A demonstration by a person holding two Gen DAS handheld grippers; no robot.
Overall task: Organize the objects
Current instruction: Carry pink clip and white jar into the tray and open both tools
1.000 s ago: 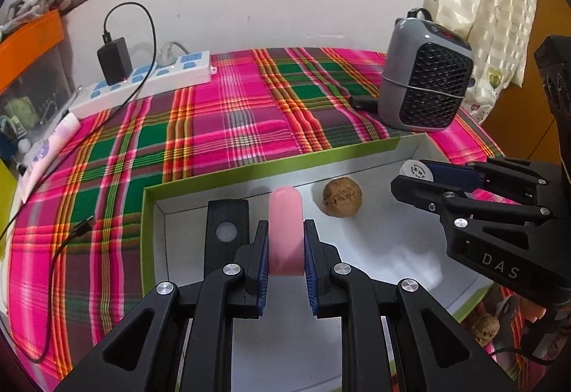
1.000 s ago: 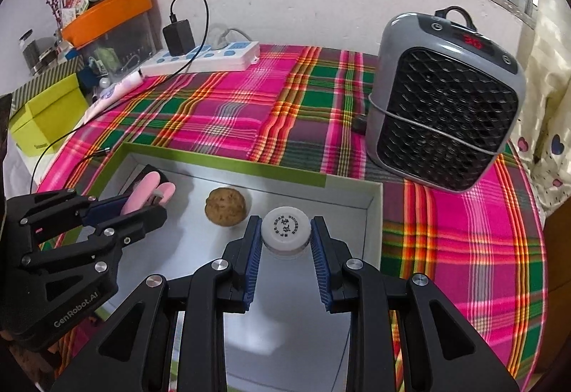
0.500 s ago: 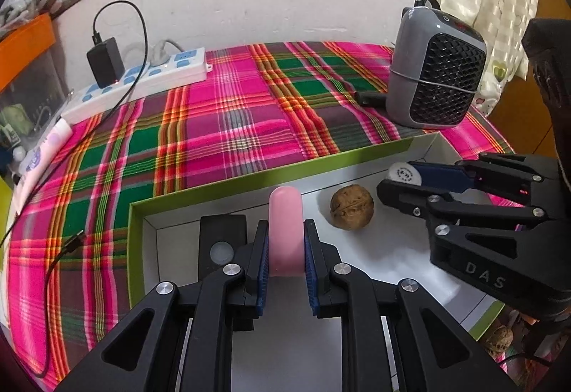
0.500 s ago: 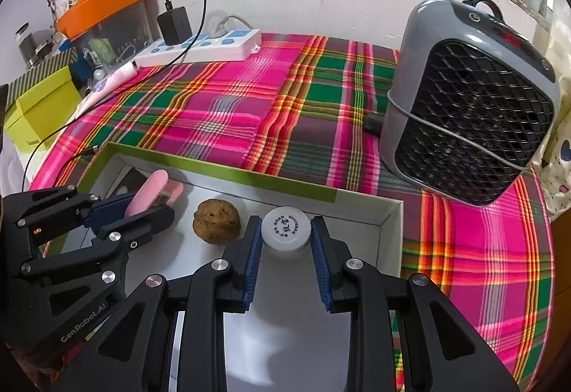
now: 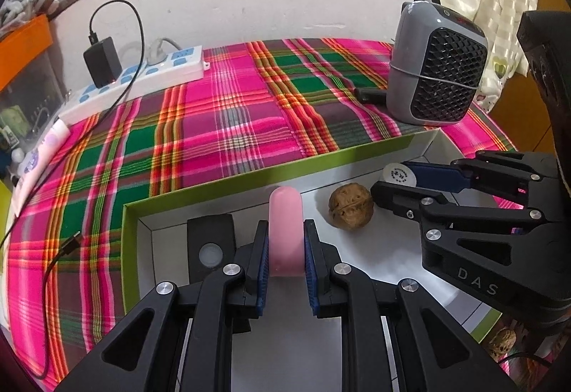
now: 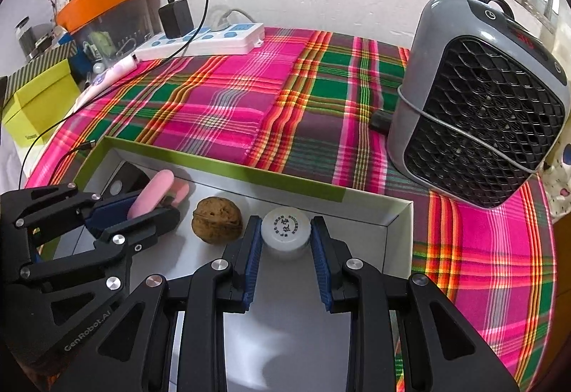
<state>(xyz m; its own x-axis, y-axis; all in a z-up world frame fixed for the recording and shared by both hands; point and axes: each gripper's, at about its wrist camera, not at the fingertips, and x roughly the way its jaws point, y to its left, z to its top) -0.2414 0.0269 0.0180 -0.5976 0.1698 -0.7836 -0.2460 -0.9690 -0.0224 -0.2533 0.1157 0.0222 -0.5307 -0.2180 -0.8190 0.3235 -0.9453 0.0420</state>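
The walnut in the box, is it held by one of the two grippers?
No. The walnut lies free on the box floor, between the left gripper, shut on a pink tube, and the right gripper, shut on a white jar.

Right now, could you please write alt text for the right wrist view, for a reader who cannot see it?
The right hand-held gripper is shut on a small white round jar over a white tray with a green rim. Beside it a walnut lies in the tray, and the left hand-held gripper grips a pink capsule-shaped object. A grey heater stands on the plaid cloth.
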